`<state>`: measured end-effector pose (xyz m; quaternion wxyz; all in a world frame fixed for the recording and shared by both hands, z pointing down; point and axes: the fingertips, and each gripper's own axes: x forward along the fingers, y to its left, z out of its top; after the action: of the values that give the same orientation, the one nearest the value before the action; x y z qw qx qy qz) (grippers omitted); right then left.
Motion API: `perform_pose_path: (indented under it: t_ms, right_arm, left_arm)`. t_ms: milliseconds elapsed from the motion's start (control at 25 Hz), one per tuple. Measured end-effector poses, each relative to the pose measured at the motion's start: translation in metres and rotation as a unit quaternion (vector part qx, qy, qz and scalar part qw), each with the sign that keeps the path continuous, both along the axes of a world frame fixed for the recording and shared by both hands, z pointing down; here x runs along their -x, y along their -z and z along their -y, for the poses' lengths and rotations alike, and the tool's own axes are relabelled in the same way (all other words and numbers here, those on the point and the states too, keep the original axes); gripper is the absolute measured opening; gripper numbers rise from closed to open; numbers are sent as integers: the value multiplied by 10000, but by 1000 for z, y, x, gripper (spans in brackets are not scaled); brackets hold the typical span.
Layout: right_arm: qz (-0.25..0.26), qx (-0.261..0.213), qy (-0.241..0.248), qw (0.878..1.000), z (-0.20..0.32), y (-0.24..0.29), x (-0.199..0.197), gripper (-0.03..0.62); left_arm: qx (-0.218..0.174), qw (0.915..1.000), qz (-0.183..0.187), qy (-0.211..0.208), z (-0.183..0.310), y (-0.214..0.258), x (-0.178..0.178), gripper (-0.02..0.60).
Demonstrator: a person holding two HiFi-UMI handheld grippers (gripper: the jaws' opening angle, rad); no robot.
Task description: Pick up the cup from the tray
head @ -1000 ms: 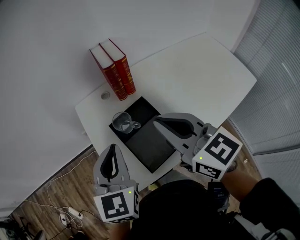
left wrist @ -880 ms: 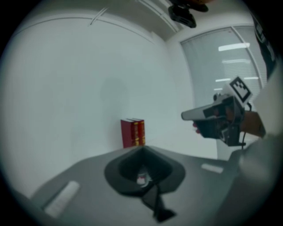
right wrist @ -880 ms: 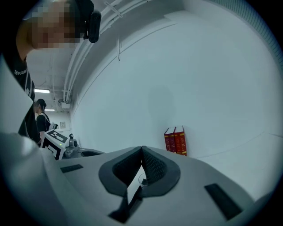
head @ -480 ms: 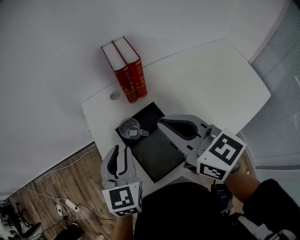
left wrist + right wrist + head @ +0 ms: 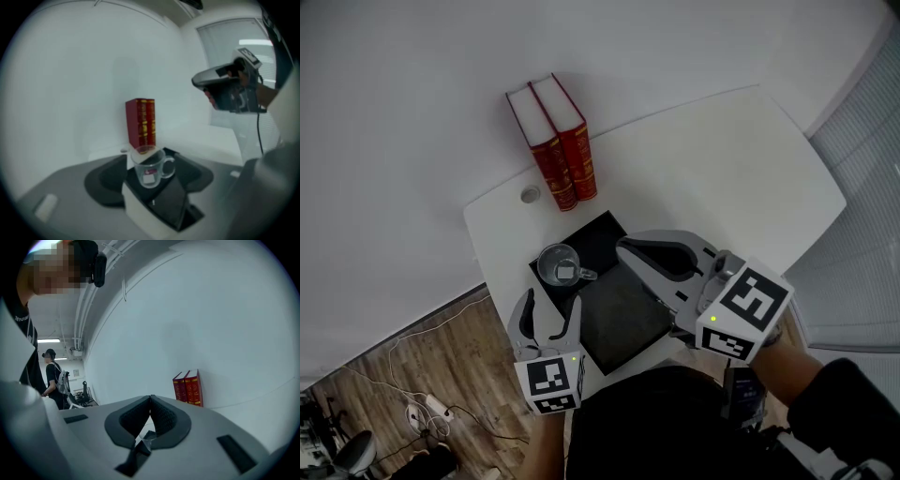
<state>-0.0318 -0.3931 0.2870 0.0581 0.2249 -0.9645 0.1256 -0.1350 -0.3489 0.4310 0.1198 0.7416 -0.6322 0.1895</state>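
Looking along my left gripper (image 5: 551, 302), I see its 2 jaws standing apart. They have just been opening, and the pads press on nothing. The cup (image 5: 150, 168) sits framed in the gap between them but beyond the tips, so it is lined up and not yet gripped.

My right gripper (image 5: 150, 398) has its jaws together at the tips, with nothing clamped. It hangs over the right side of the tray (image 5: 623, 305), pointing across it.

The cup is a clear glass mug standing upright on the tray, in the left corner of the end nearest the 2 red books (image 5: 553, 141). Its handle sticks out toward the middle of the tray, which puts it on the right of my left gripper's line.

The left gripper waits just off the tray's left edge, level with the tray's middle. The cup therefore lies straight ahead of it and slightly down, toward the books. I judge this the better-placed hand. The coming move is a short push forward so that the jaws straddle the round body and leave the handle outside the right jaw.
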Motion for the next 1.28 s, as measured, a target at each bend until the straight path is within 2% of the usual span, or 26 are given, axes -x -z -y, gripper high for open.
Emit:
perform_pose_path:
  t_ms: [80, 280, 400, 520, 840, 1280]
  right_arm:
    - [-13, 4, 21, 10000, 4, -1, 0, 14]
    - [-28, 27, 57, 10000, 10, -6, -1, 14]
    - [-30, 45, 62, 10000, 13, -7, 0, 14]
    - [-28, 54, 61, 10000, 16, -6, 1, 14]
    - [-57, 127, 69, 9999, 21, -10, 3, 14]
    - [-138, 243, -17, 9996, 31, -20, -2, 14]
  left_arm:
    - [-35, 10000, 17, -29, 3, -7, -1, 348]
    - [-150, 9999, 3, -33, 11, -22, -2, 529]
    - [-177, 9998, 110, -13, 16, -27, 0, 591]
    - [-184, 9994, 287, 84, 18, -32, 6, 594]
    - [-83, 9986, 475, 236, 27, -54, 18, 592]
    - [176, 9981, 583, 64, 54, -84, 15, 592]
